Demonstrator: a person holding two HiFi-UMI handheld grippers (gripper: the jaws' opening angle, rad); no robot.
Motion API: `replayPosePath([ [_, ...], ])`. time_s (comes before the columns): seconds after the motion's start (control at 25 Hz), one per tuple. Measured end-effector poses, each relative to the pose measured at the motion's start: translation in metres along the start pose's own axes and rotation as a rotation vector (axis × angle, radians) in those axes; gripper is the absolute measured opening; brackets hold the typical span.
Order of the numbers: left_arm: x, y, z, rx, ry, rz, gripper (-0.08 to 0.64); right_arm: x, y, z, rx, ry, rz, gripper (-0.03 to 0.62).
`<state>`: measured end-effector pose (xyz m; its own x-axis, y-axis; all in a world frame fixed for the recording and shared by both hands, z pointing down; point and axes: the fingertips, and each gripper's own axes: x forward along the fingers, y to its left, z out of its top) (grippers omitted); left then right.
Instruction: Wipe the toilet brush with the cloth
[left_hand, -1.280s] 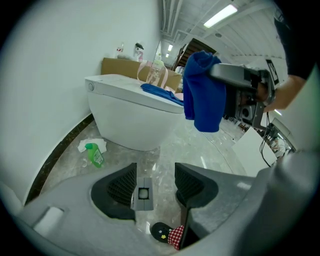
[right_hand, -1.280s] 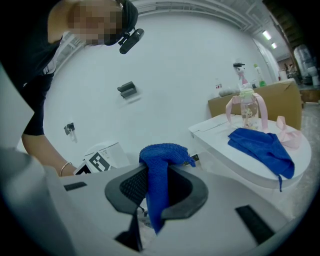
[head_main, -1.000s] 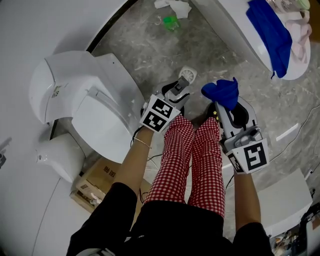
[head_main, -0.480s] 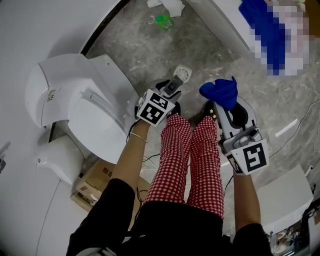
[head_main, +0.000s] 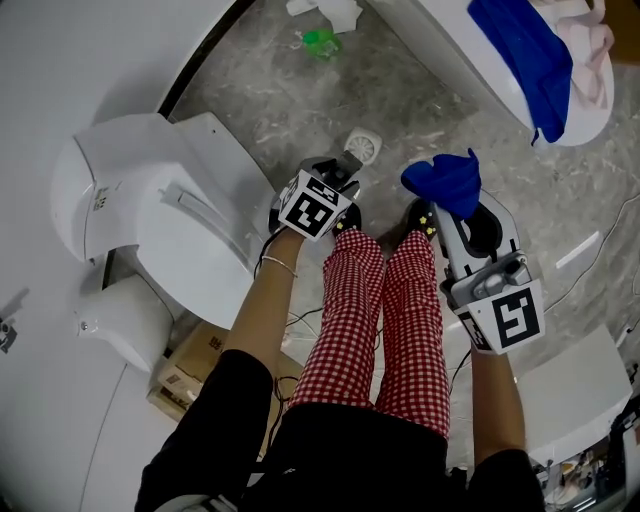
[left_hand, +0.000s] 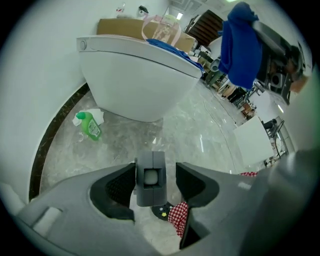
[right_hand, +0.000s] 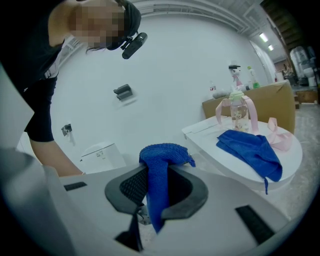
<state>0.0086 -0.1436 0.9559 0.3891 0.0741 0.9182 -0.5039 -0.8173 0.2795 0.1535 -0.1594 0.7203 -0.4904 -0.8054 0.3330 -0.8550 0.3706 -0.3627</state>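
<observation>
My left gripper is over the floor in front of the person's feet, shut on the grey handle of the toilet brush. In the left gripper view the handle stands as a grey block between the jaws, close against the left one; the brush's bristles are out of sight. My right gripper is level with it on the right, shut on a blue cloth. The cloth bunches above the jaws and hangs down between them. Cloth and brush are about a hand's width apart.
A white toilet stands to the left, a cardboard box behind it. A green spray bottle lies on the marble floor ahead. A white tub at upper right carries a second blue cloth. A round floor drain sits ahead.
The left gripper has moved a little forward and left with the brush handle. The right gripper and its cloth have stayed almost still.
</observation>
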Motion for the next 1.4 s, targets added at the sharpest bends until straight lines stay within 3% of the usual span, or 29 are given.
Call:
replayPosePath([
  [0.16, 0.007, 0.0, 0.002, 0.035, 0.02, 0.01, 0.239, -0.004, -0.006, 0.002, 0.005, -0.008, -0.006, 0.071],
  [0.92, 0.039, 0.009, -0.005, -0.003, 0.075, 0.055, 0.239, -0.008, -0.013, -0.006, 0.019, 0.0, -0.015, 0.071],
  [1.4, 0.05, 0.014, -0.02, 0.006, 0.171, 0.074, 0.239, -0.014, 0.004, -0.022, 0.04, 0.033, 0.015, 0.071],
])
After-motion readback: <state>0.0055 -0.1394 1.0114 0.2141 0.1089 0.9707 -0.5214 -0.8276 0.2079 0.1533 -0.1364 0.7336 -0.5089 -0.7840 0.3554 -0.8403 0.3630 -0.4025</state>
